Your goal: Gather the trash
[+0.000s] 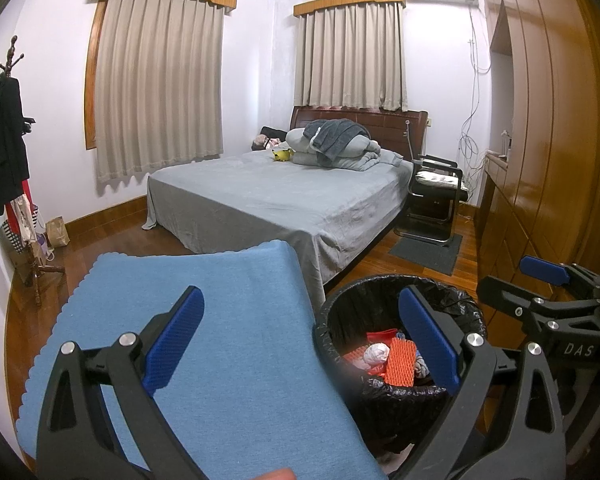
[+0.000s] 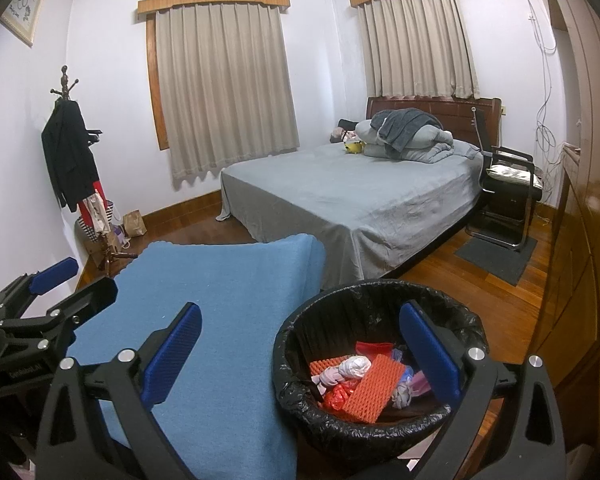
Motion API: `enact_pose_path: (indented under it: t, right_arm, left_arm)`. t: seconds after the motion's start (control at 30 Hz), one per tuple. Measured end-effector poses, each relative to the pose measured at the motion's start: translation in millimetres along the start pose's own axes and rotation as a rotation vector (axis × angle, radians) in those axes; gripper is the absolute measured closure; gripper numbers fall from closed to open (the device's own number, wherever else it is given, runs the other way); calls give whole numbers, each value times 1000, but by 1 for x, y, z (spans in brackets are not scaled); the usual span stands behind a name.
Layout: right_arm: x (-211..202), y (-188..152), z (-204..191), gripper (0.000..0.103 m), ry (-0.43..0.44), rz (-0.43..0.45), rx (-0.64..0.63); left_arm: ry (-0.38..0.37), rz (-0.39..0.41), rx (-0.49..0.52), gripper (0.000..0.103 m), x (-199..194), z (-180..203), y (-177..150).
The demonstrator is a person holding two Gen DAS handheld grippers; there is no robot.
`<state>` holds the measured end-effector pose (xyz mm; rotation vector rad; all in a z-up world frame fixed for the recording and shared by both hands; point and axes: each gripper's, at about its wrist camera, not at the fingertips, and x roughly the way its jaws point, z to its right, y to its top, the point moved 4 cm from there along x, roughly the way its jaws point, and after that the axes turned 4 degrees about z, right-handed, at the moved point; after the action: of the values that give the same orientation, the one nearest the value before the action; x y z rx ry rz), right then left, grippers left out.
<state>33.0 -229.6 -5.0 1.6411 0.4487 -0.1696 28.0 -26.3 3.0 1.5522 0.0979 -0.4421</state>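
Observation:
A round bin with a black liner point(image 1: 342, 308) point(image 2: 296, 332) stands on the wood floor beside a table under a blue cloth point(image 1: 204, 320) point(image 2: 228, 304). In it lie orange foam netting point(image 1: 400, 362) point(image 2: 374, 390), a crumpled white wad point(image 1: 376, 354) point(image 2: 354, 366), red scraps and plastic bits. My left gripper point(image 1: 300, 344) is open and empty, held above the table edge and the bin; it also shows at the left of the right wrist view point(image 2: 74, 280). My right gripper point(image 2: 300, 352) is open and empty over the bin's left rim; it also shows in the left wrist view point(image 1: 516, 280).
A bed with a grey cover point(image 1: 284, 196) point(image 2: 352, 196) stands beyond the table. A black chair point(image 1: 436, 192) and a dark mat point(image 1: 428, 252) are beside it. Wooden wardrobes point(image 1: 540, 160) line the right. A coat rack point(image 1: 4, 152) stands at the left wall.

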Motion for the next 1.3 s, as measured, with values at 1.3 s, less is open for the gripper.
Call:
enact_pose_path:
  t: [1.3]
  right_arm:
    - [-1,0,-2,6,0,-5,2]
  left_arm:
    - [2,-3,1,8,-2,0,1]
